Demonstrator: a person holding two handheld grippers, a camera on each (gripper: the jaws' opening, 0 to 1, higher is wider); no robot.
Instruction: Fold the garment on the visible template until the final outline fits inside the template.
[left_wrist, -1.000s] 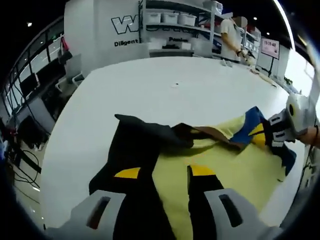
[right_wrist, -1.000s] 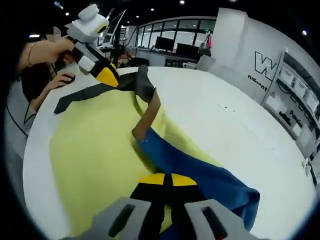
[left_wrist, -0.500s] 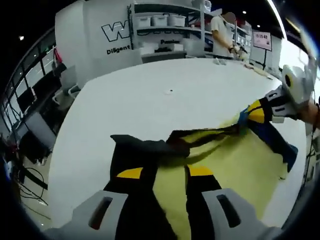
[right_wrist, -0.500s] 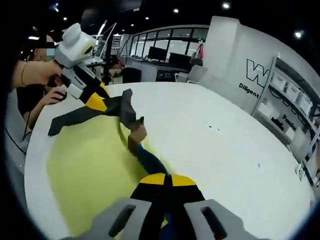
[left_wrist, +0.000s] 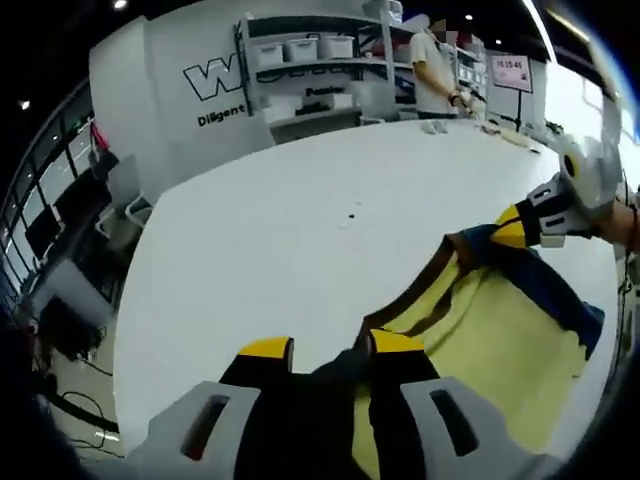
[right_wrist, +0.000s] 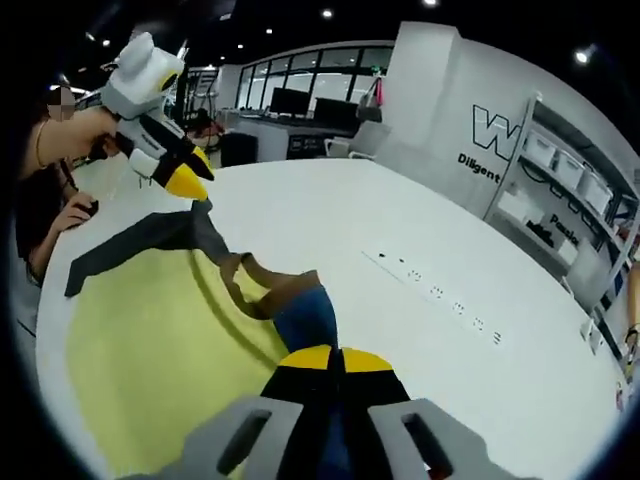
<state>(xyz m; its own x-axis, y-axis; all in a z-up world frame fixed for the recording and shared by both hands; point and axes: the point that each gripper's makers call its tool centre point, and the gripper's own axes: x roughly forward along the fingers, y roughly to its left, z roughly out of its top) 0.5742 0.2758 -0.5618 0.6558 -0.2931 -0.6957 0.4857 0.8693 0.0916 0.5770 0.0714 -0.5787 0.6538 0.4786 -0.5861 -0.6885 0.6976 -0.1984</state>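
The garment (right_wrist: 170, 330) is lying on the white table (right_wrist: 400, 310), partly lifted at two edges. The right gripper (right_wrist: 336, 357) is pinching its blue part; the left gripper (left_wrist: 330, 348) is pinching its black part. The left gripper view is showing shelves (left_wrist: 310, 70) and a person (left_wrist: 435, 65).

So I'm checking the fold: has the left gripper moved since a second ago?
Yes. In the right gripper view the left gripper has lifted off the yellow template toward the table's far edge.

White wall (left_wrist: 180, 90) with lettering, shelving (left_wrist: 300, 60) holding bins, dark windows (right_wrist: 310, 95), perhaps monitors.
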